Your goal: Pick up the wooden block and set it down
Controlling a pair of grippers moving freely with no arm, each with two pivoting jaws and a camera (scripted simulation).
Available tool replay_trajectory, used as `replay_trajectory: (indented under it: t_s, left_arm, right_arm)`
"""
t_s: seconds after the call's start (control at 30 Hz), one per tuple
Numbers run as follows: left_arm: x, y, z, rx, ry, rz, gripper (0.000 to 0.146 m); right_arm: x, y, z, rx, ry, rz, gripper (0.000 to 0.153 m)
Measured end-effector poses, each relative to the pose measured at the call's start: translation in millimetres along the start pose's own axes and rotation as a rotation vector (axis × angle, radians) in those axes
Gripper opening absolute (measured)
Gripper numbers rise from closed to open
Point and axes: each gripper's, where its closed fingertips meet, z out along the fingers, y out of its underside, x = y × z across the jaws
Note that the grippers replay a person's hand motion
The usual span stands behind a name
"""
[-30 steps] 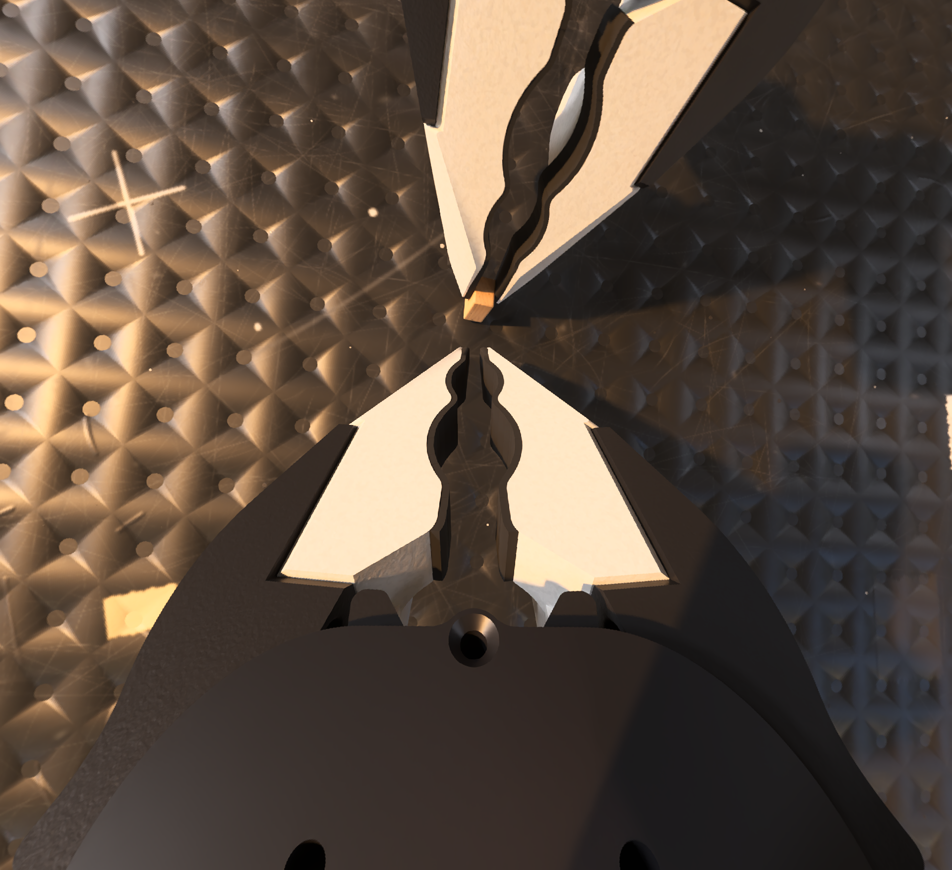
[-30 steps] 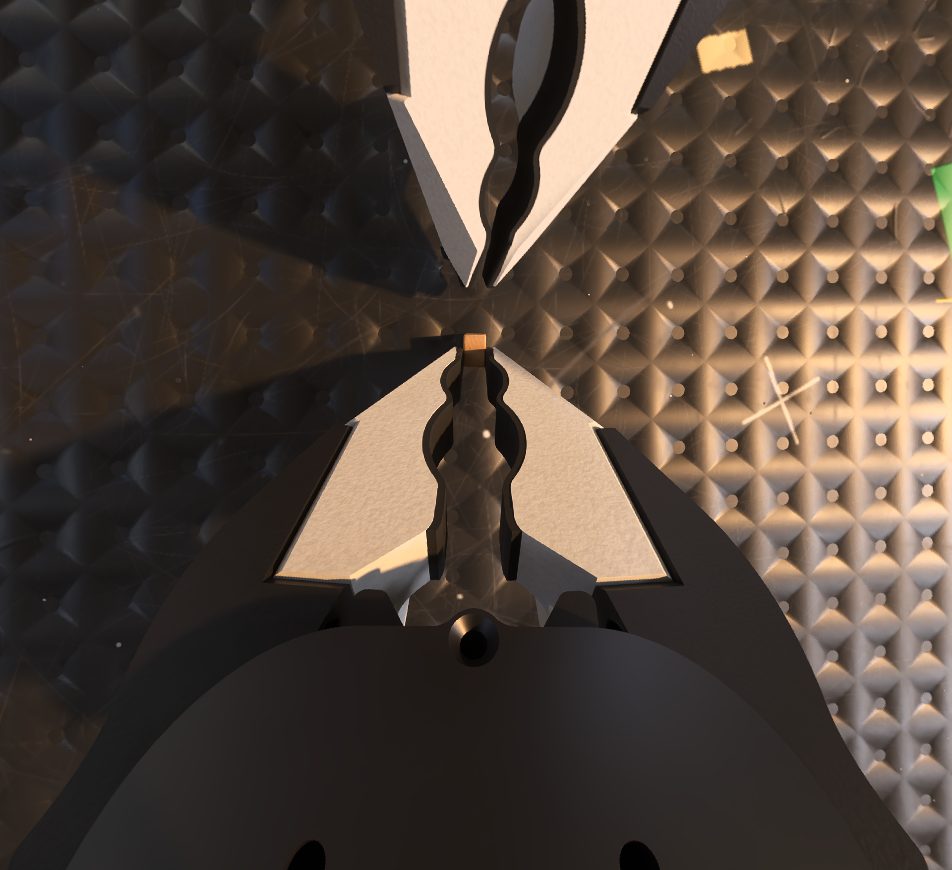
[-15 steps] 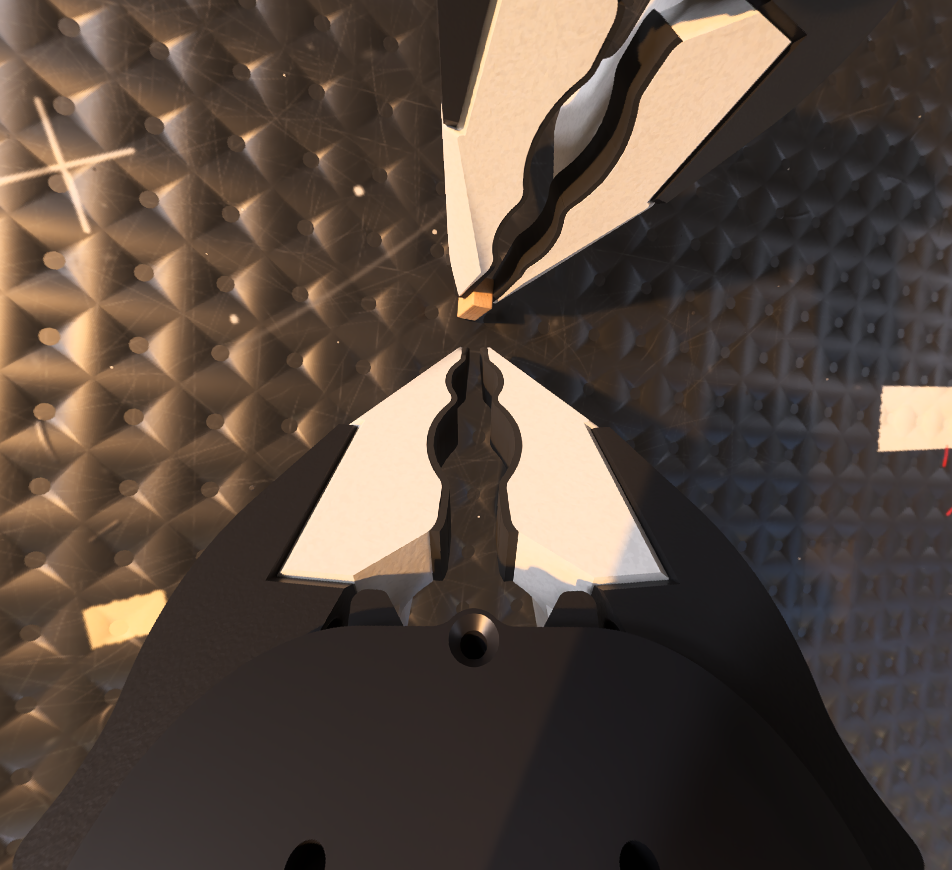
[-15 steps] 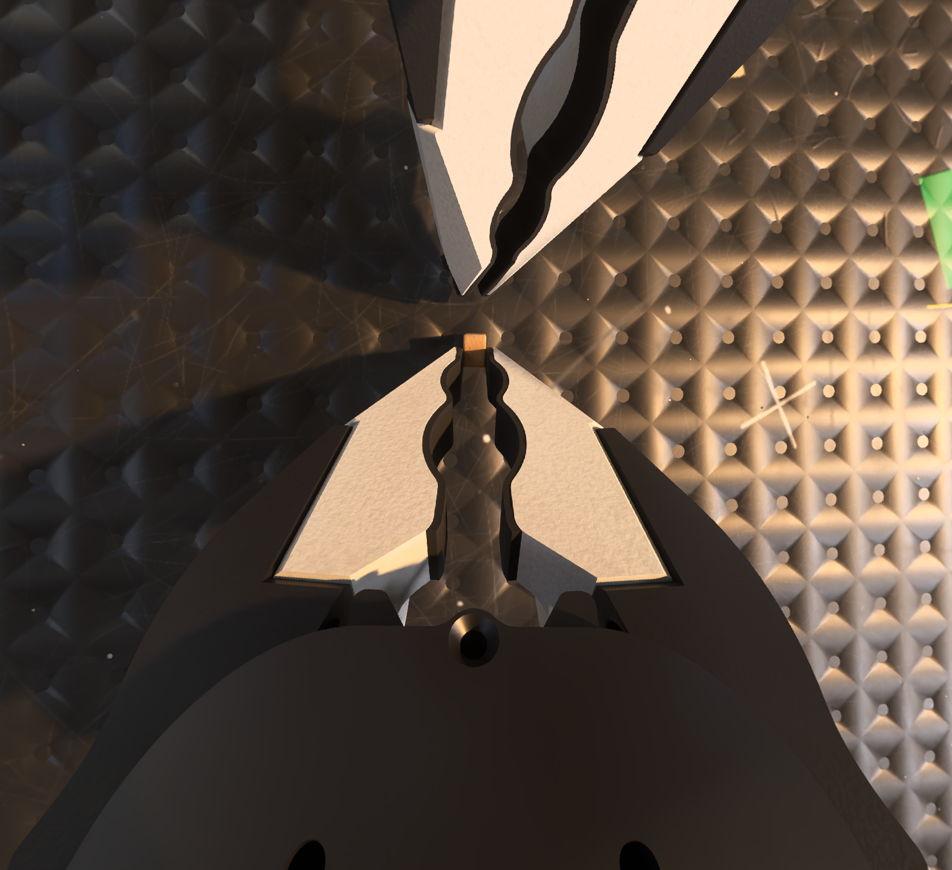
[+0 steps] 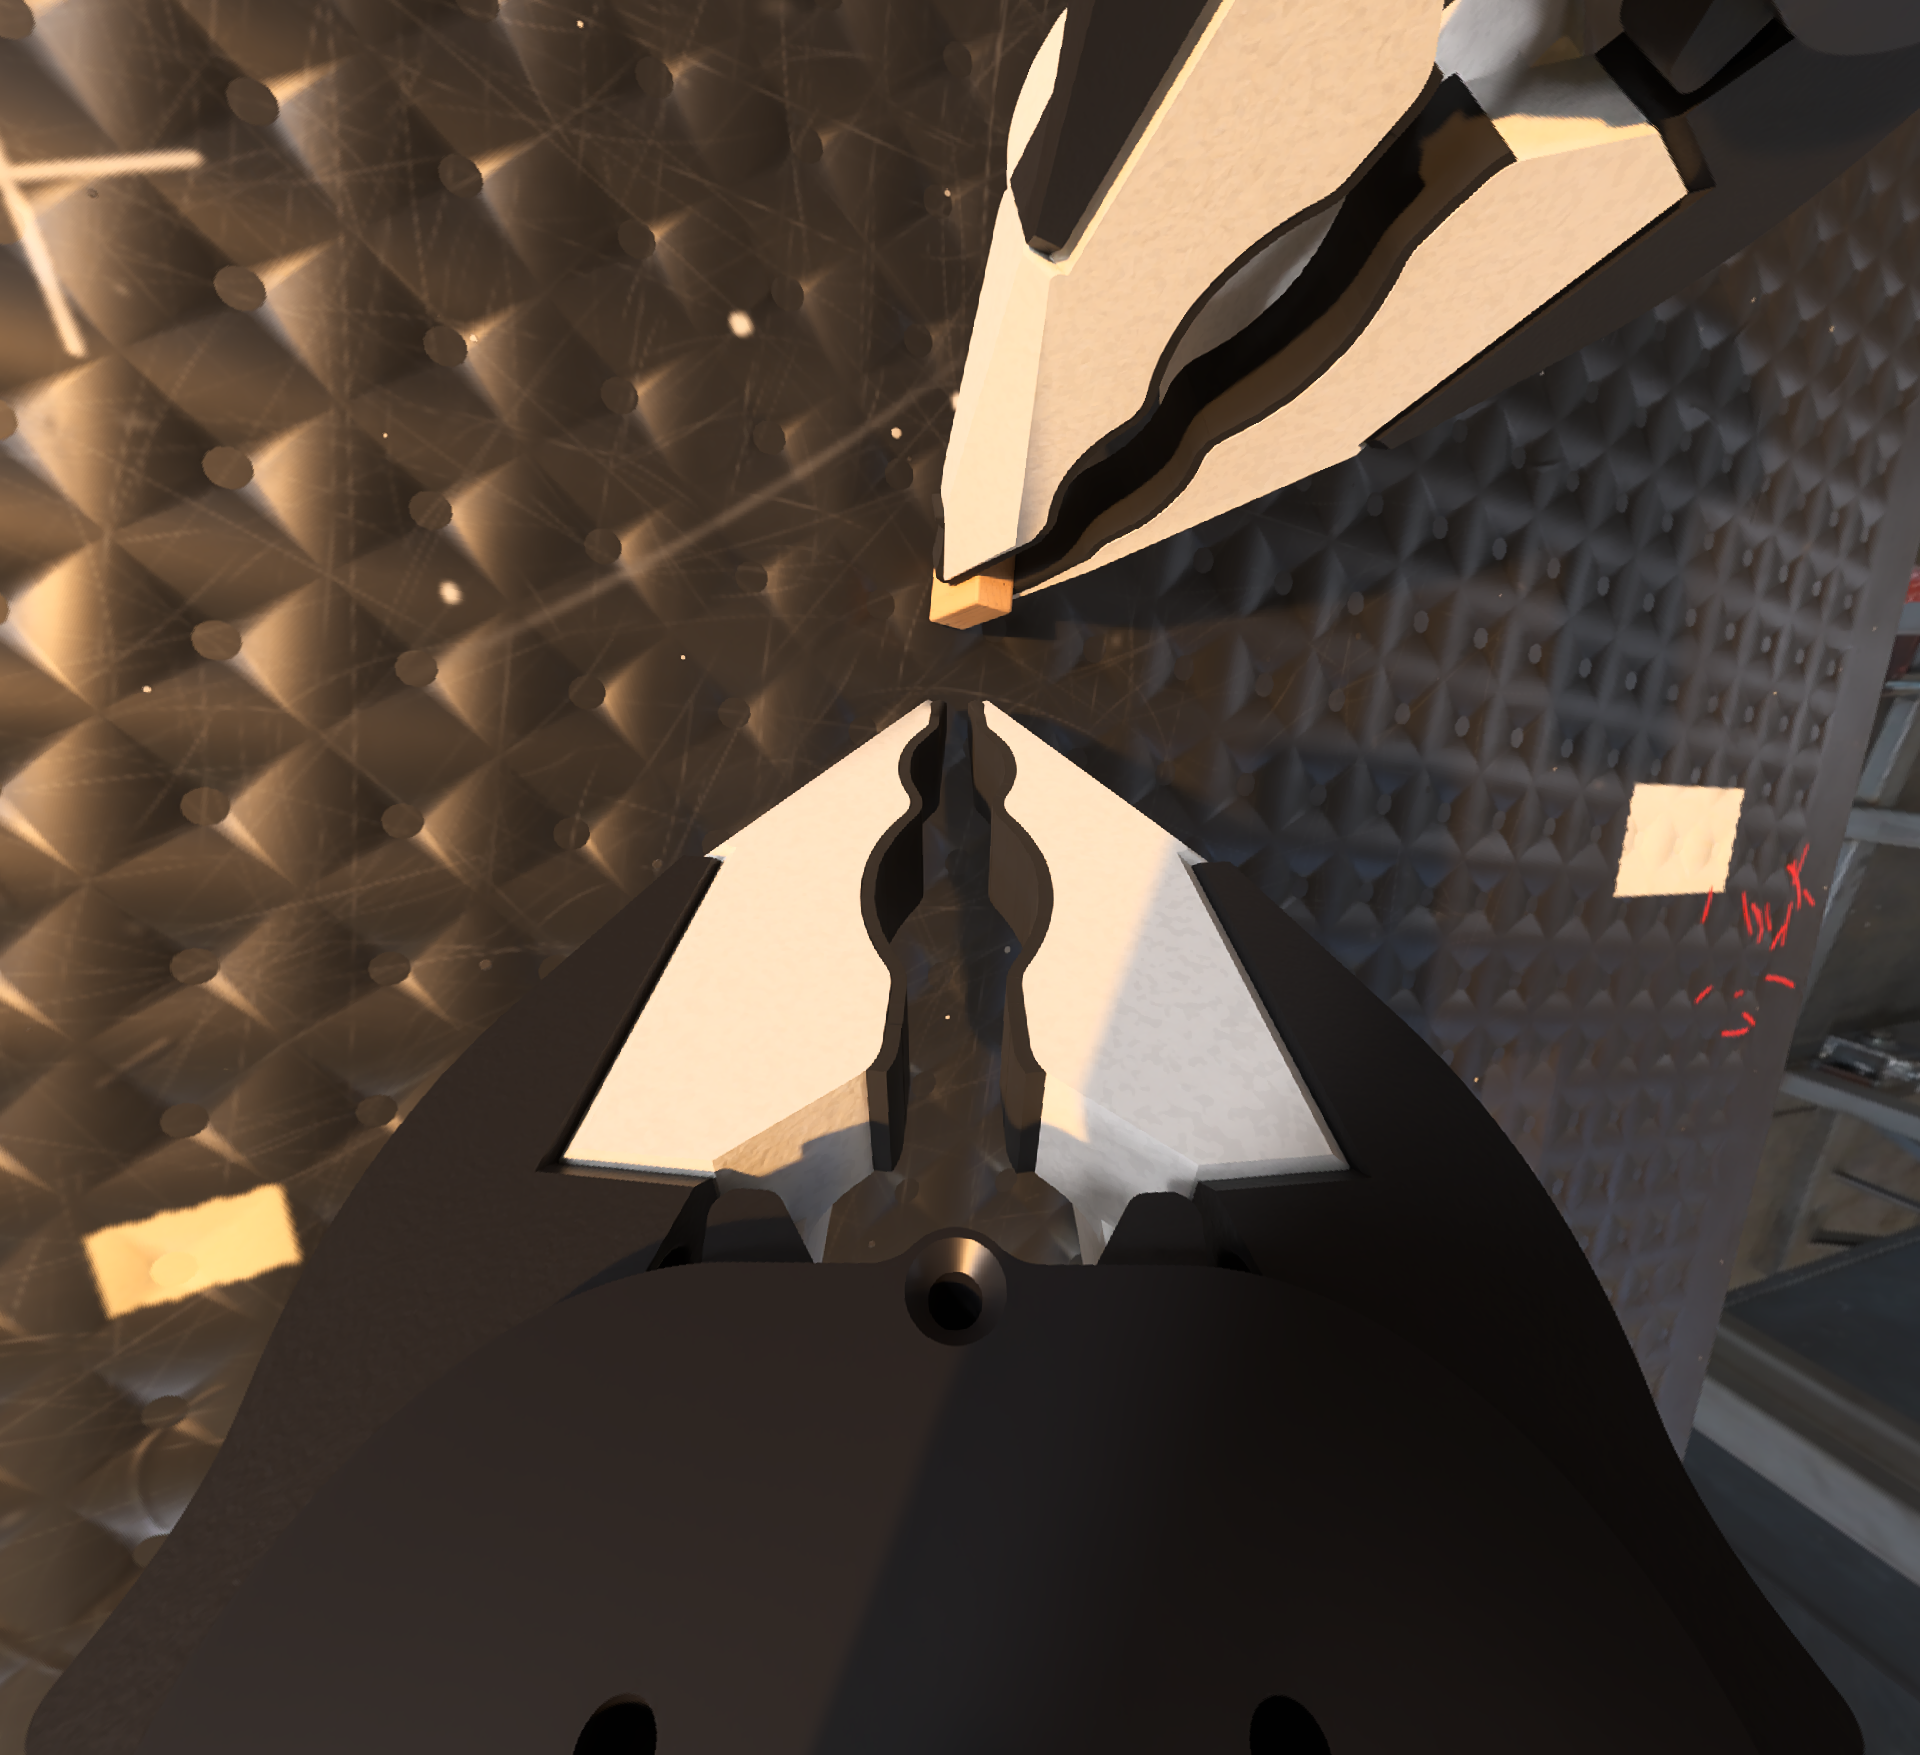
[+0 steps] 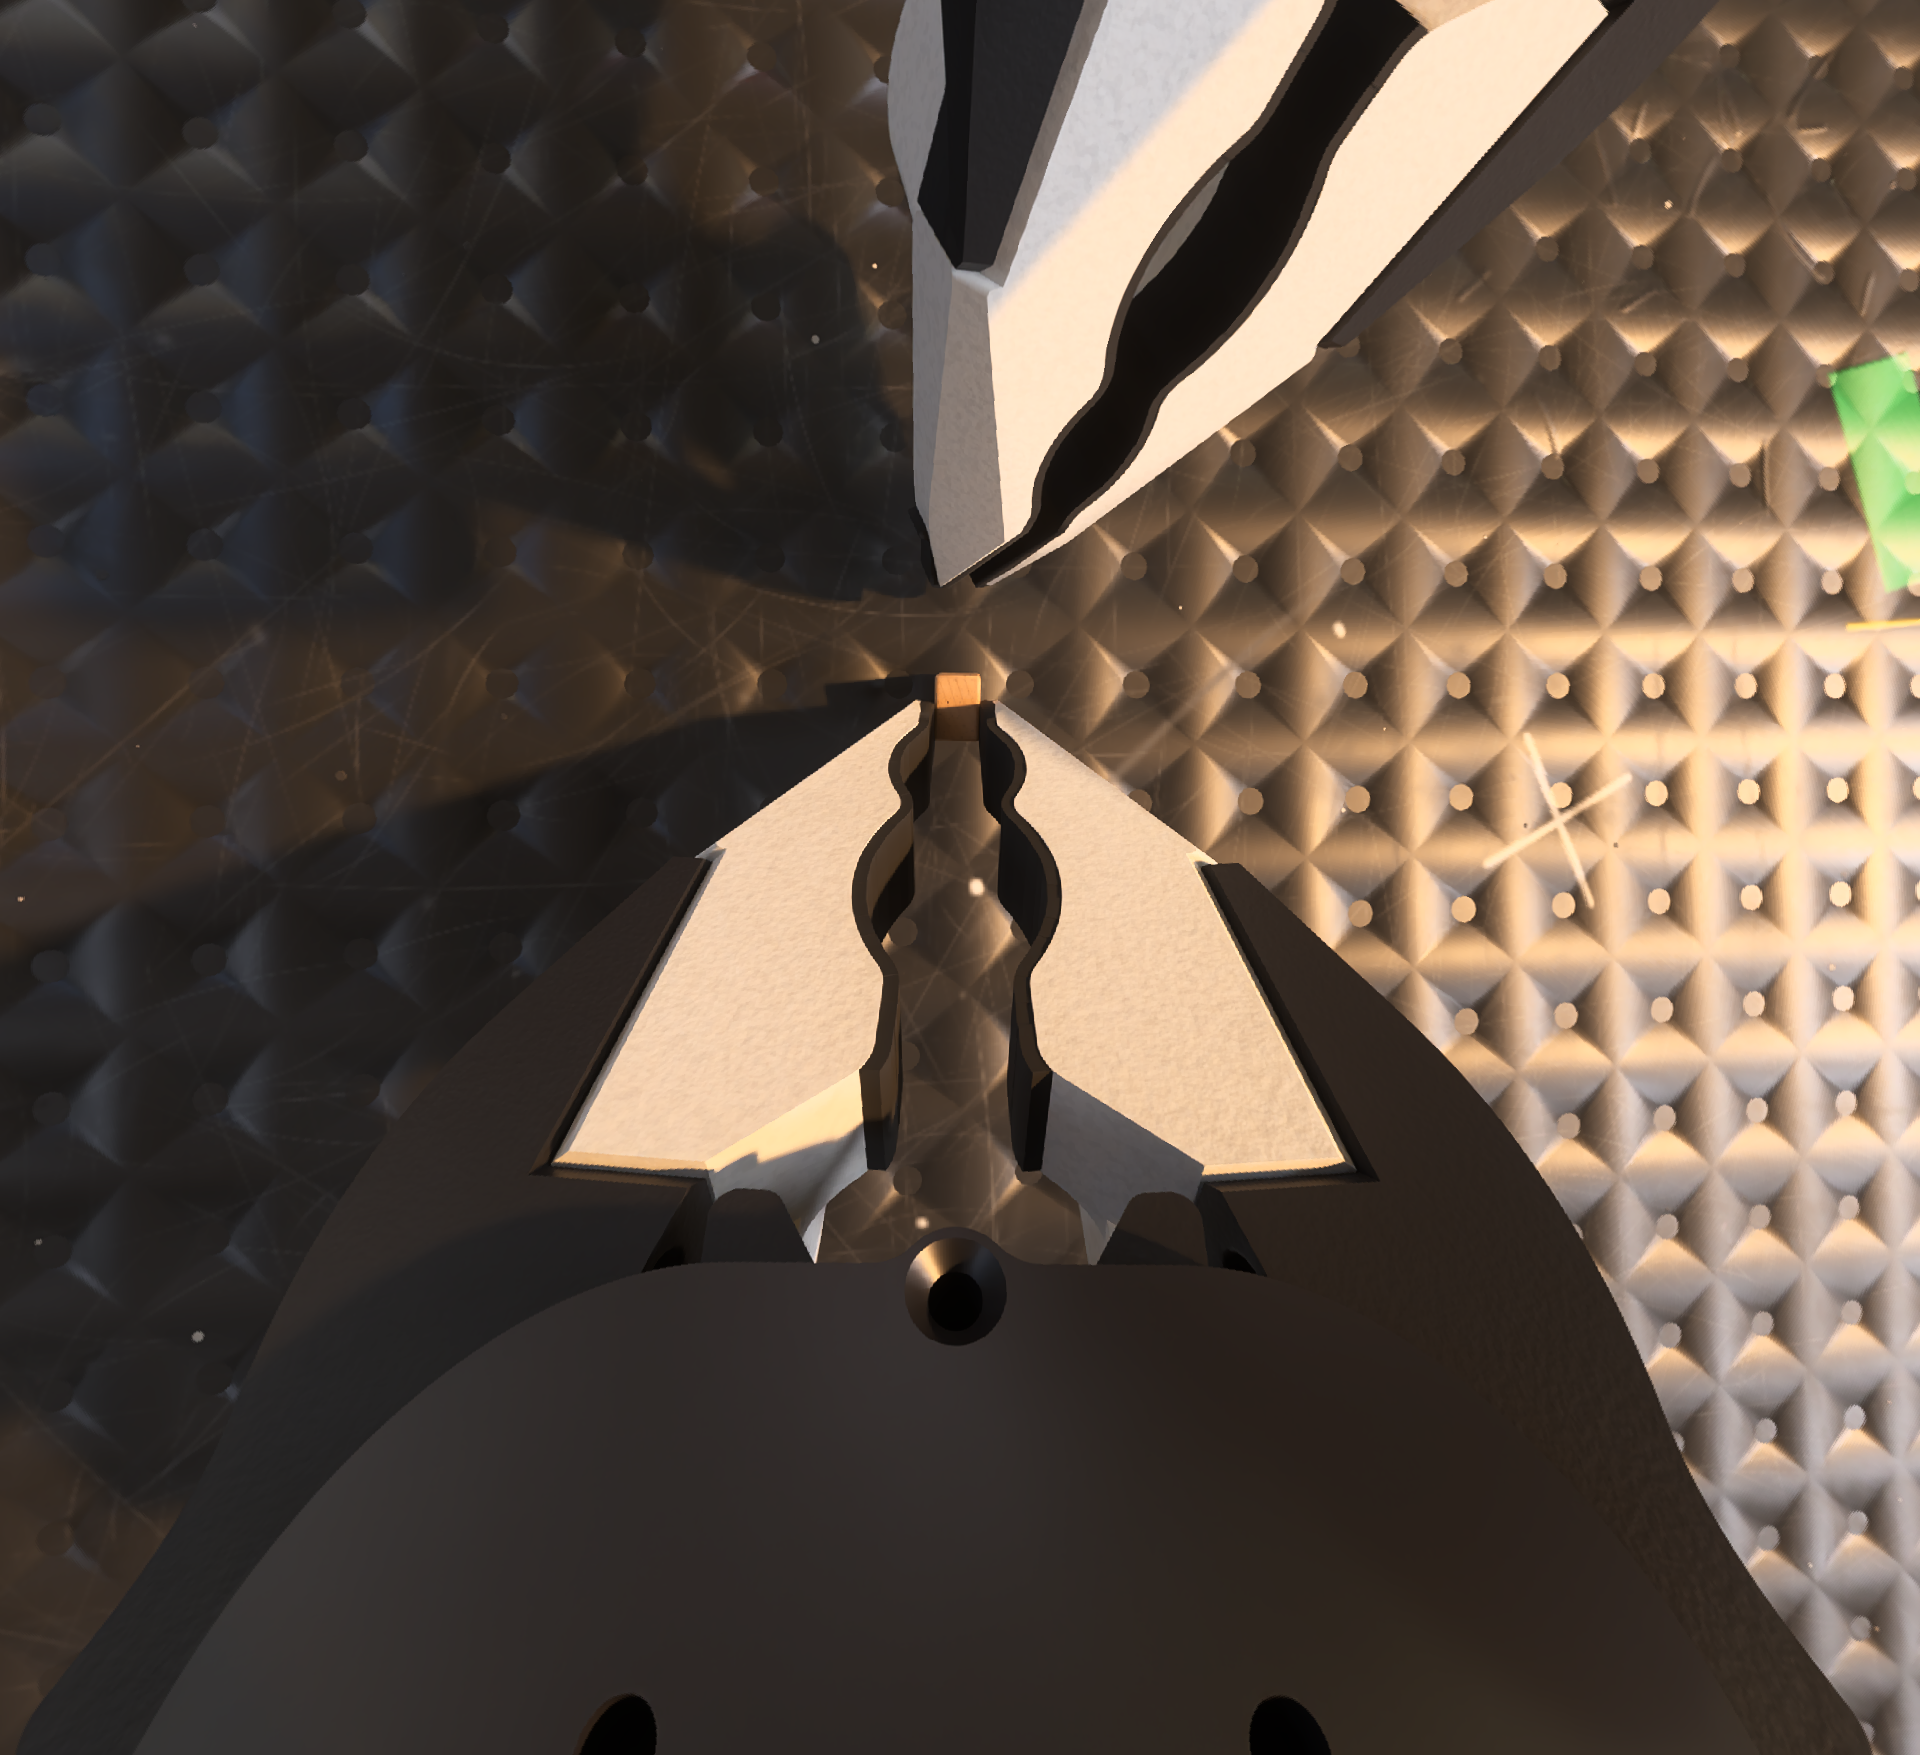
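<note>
Clearly the wooden block [image 6: 956, 704] is sitting pinched at the very tips of the right gripper [image 6: 957, 718], whose two fingers are closing on its sides with only the block's thickness left between them. A tip grip like this is leaving most of the small block poking out ahead of the fingers, which I judge makes it easier to lay down flat but leaves little pad contact to resist a twist.

Seen from the left wrist camera, the block [image 5: 970, 602] is showing at the end of the right gripper [image 5: 987, 567], and it appears to be off the studded metal plate [image 5: 416, 562], though how high is hard to tell. A dark shadow is lying just beyond the block on the plate.

Facing the block from the opposite side, the left gripper [image 5: 957, 710] is holding nothing; its fingers are drawn almost together, with just a thin slit between the tips. Its tips are near the block but apart from it. It is probably keeping close only because both grippers are sharing the same spot, not because it is helping with the hold.

Well away from the block, a white cross mark [image 6: 1555, 822] is lying on the plate, with a green patch [image 6: 1883, 469] farther out and a pale square patch [image 5: 1678, 841] toward the plate's edge. Which of these, if any, is the place to set the block down, I cannot tell. Judging by the grip, the lift is done and the carrying or lowering remains.
</note>
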Motion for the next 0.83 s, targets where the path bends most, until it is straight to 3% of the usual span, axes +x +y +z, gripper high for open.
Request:
replay_trajectory:
  t_s: [0.37,0.57,0.83]
  left_arm:
    - [-0.9,-0.8,0.4,-0.045,-0.039,0.022,0.005]
    - [0.8,1.0,0.7,-0.022,-0.031,0.009,0.015]
    - [-0.1,1.7,-0.5,0.014,-0.013,-0.009,0.012]
  right_arm:
    - [0.2,0.1,-0.1,0.015,-0.006,0.012,0.008]
    - [0.4,0.0,0.0,0.018,-0.006,0.013,0.008]
    - [0.5,0.0,0.0,0.025,-0.006,0.016,0.008]
